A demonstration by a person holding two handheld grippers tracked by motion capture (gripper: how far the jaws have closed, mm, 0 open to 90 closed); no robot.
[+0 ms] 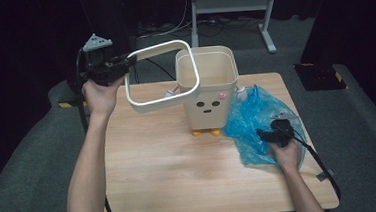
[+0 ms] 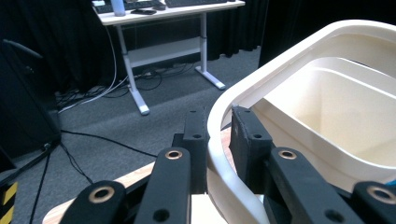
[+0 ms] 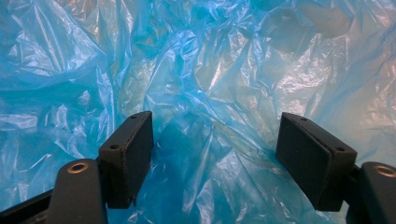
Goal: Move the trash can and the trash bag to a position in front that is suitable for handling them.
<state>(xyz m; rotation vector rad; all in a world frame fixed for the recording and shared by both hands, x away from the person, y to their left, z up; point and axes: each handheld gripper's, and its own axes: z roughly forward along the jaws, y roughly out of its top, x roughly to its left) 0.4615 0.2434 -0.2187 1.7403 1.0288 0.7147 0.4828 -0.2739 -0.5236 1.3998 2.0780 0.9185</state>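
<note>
A cream bin point(image 1: 211, 107) with a drawn face and orange feet stands upright on the wooden table point(image 1: 170, 172). My left gripper point(image 1: 128, 61) is shut on a cream rectangular rim ring point(image 1: 163, 100), held tilted in the air to the bin's left, its far side overlapping the bin's top. In the left gripper view the jaws point(image 2: 218, 126) clamp the ring's edge point(image 2: 219, 158), with the bin's opening point(image 2: 336, 107) beyond. A crumpled blue plastic bag point(image 1: 250, 121) lies to the bin's right. My right gripper point(image 1: 264, 134) hovers open over the bag point(image 3: 210, 70), jaws point(image 3: 215, 154) wide apart.
A white desk frame point(image 1: 229, 5) stands on the grey carpet behind the table, seen as a desk point(image 2: 163, 14) in the left gripper view. Cables run across the floor there. Black curtains close off the back.
</note>
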